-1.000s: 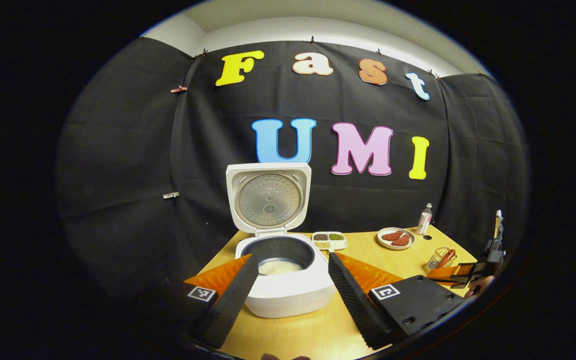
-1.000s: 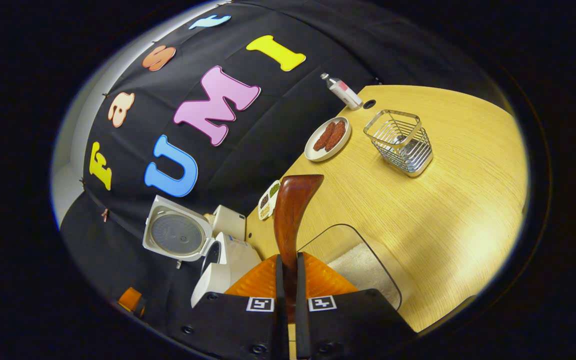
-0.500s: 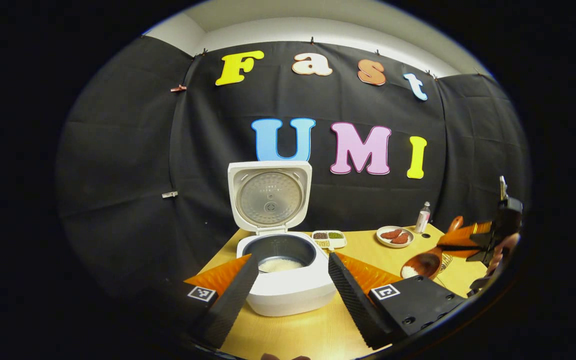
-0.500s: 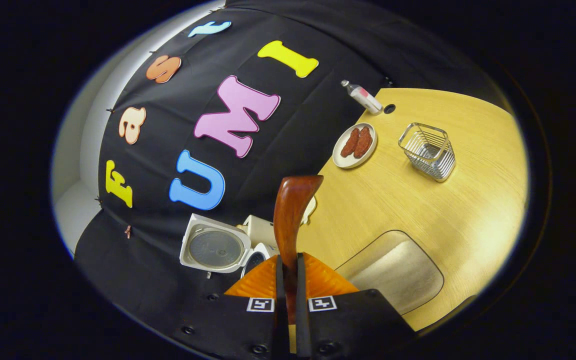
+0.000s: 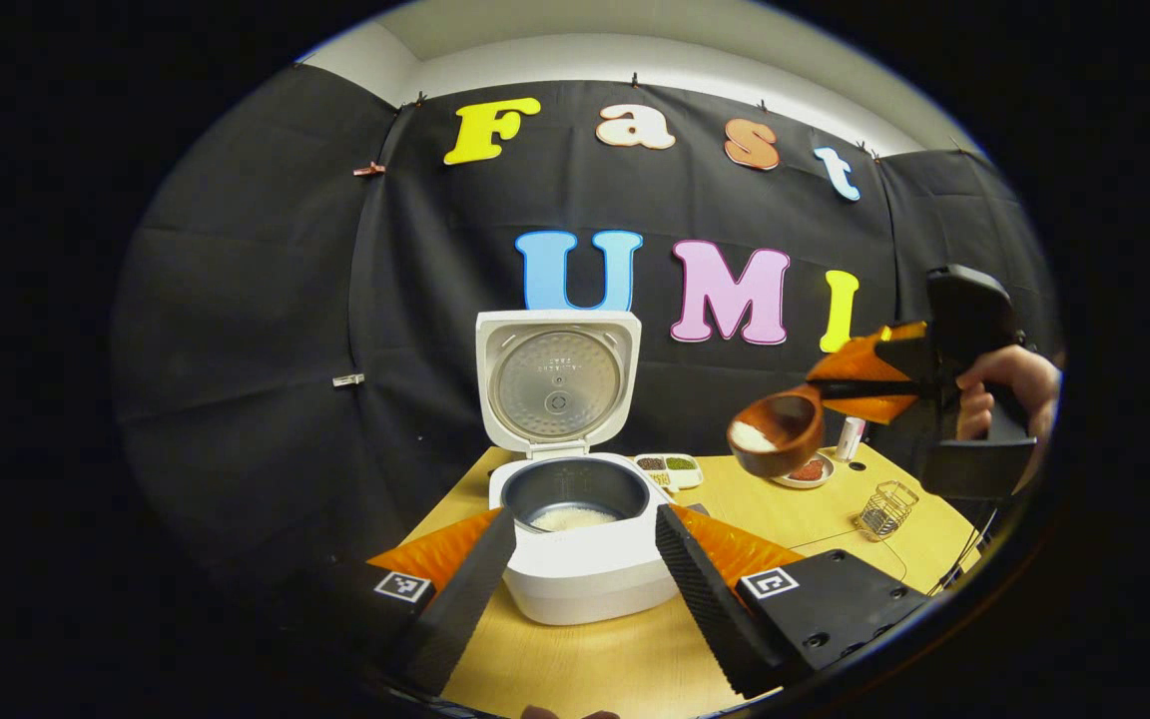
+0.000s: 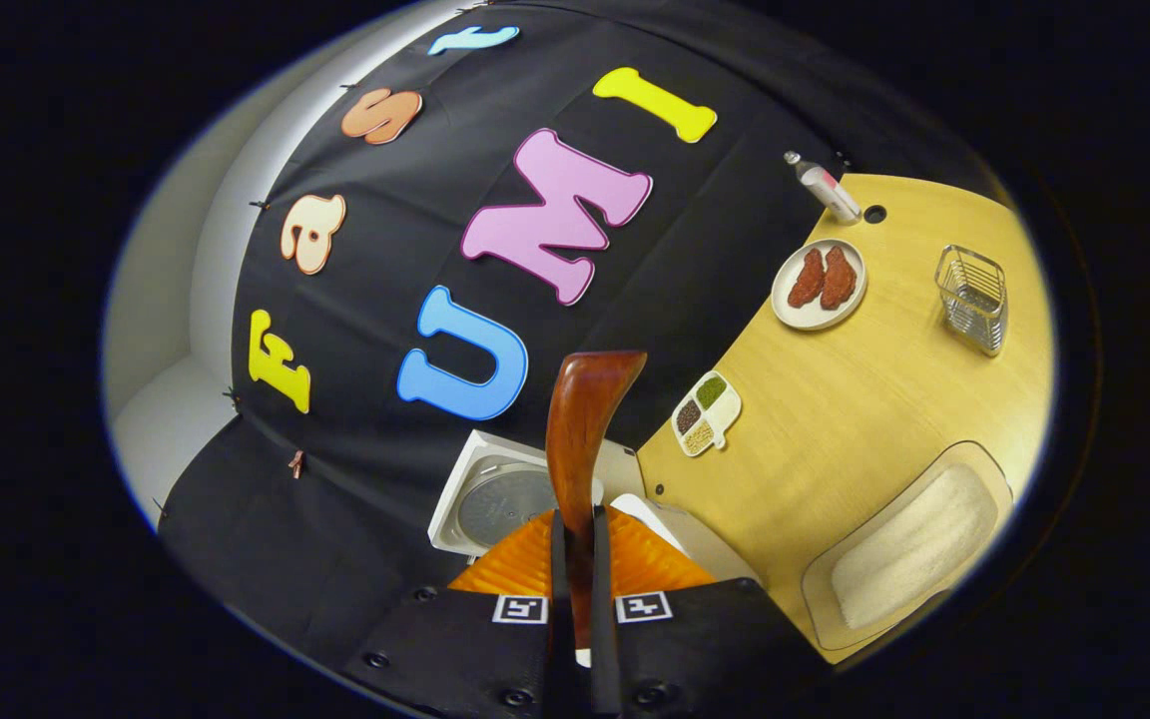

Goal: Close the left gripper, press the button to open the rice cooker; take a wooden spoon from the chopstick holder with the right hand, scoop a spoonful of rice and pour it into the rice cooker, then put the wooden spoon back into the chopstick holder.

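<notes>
The wooden spoon [image 5: 777,431] is showing as a glossy reddish-brown ladle with a deep round bowl carrying a small heap of white rice [image 5: 753,436]. In the left gripper view it is hanging in the air above the desk [image 5: 765,504], to the right of the rice cooker [image 5: 580,544] and higher than its rim. The right claw [image 6: 575,544] is gripping the spoon's handle, both fingers pressing on it with the handle running up between them. A hand [image 5: 999,391] is holding that claw.

The rice cooker is standing open, its lid [image 5: 557,377] upright, with white rice lying in the dark inner pot [image 5: 575,489]. The left claw [image 5: 580,559] is hanging wide open with nothing in it, its fingers flanking the cooker's front.

There is open air between spoon and pot. The wire chopstick holder [image 6: 974,297] is sitting near the desk's far right edge, well apart from the plate [image 6: 819,283] and the divided dish [image 6: 706,411]. The rice container [image 6: 909,547] is lying at the desk's near edge, partly cut off.
</notes>
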`<state>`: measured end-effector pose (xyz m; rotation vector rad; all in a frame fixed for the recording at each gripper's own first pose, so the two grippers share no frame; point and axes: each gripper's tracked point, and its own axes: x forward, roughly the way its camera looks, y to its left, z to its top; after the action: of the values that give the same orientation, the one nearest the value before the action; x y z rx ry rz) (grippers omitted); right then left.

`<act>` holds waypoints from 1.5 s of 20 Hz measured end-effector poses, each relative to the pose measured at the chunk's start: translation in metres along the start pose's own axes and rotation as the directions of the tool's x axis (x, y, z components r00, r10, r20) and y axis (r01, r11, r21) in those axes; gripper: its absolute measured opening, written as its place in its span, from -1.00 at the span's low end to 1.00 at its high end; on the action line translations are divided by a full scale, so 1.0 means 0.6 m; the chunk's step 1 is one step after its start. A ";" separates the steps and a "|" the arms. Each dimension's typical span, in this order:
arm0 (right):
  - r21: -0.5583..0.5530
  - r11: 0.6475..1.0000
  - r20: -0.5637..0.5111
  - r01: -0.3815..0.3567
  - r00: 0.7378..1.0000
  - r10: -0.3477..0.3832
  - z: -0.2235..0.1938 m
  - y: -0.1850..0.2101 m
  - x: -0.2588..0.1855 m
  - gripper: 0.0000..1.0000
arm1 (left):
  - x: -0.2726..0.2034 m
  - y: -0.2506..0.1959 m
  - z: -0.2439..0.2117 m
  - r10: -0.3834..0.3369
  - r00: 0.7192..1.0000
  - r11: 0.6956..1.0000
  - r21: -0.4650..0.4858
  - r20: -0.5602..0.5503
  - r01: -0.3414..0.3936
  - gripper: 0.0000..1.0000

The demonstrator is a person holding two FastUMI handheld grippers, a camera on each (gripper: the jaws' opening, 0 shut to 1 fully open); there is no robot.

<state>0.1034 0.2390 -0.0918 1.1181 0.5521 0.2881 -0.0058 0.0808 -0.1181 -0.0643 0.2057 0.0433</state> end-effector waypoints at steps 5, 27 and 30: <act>-0.067 0.998 0.010 0.002 1.000 -0.001 -0.034 0.057 0.076 -0.80 | 0.003 -0.008 -0.018 -0.034 0.999 0.999 -0.007 -0.011 0.034 0.94; -0.694 0.719 0.001 -0.032 0.999 0.045 -0.157 0.145 0.276 -0.80 | 0.019 0.028 -0.074 -0.094 0.995 0.992 -0.087 -0.038 0.090 0.90; -0.770 0.635 -0.018 -0.058 0.997 0.070 -0.167 0.159 0.275 -0.81 | 0.024 0.029 -0.073 -0.096 0.995 0.991 -0.102 -0.038 0.091 0.91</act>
<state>0.1901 0.4359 -0.0830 0.2856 0.3097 0.5221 -0.0017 0.0955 -0.1649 -0.1745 0.2427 -0.0414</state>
